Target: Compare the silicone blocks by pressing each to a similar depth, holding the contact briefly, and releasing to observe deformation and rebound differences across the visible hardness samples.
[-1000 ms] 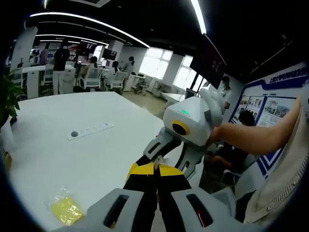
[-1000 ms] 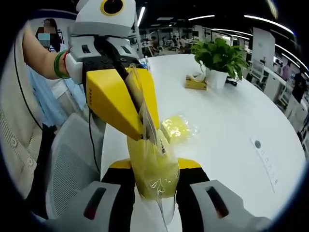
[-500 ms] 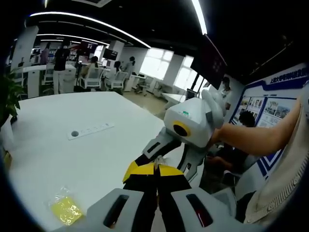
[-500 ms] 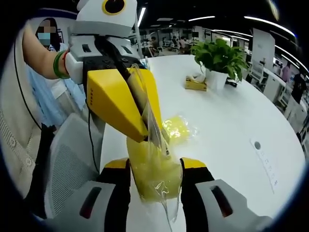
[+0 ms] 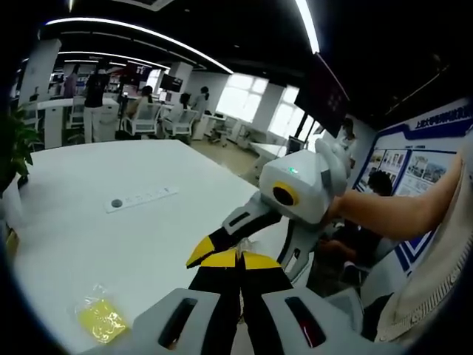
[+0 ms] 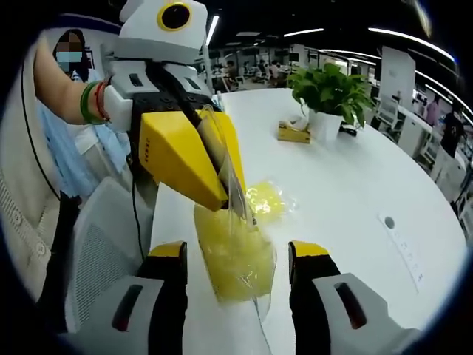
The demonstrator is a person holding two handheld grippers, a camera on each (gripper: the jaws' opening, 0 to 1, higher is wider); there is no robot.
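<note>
Between the two jaws of my right claw, in the right gripper view, hangs a yellow silicone block in a clear bag. The jaws stand apart on either side of it, and I see no contact with either pad. My left claw enters this view from the upper left and is clamped on the bag's upper edge, carrying the block's weight. In the left gripper view, my left claw shows its yellow tips pressed together, and my right claw reaches in from the right with its jaws spread.

I judge the step in hand to be the release phase on this sample: the squeeze is off and the block is free to rebound. The block looks full and rounded, though the bag's glare hides fine surface detail.

A second bagged yellow block lies on the white tabletop just beyond the held one; I also see it in the left gripper view. The next move, as I judge it, calls for setting the held sample down and presenting the other one between the right jaws, then closing to a matching depth.

A recessed socket strip sits farther along the tabletop, and a potted plant stands beside a small yellow box. Around it is an open office with ceiling light strips, desks, chairs and people at the far end.
</note>
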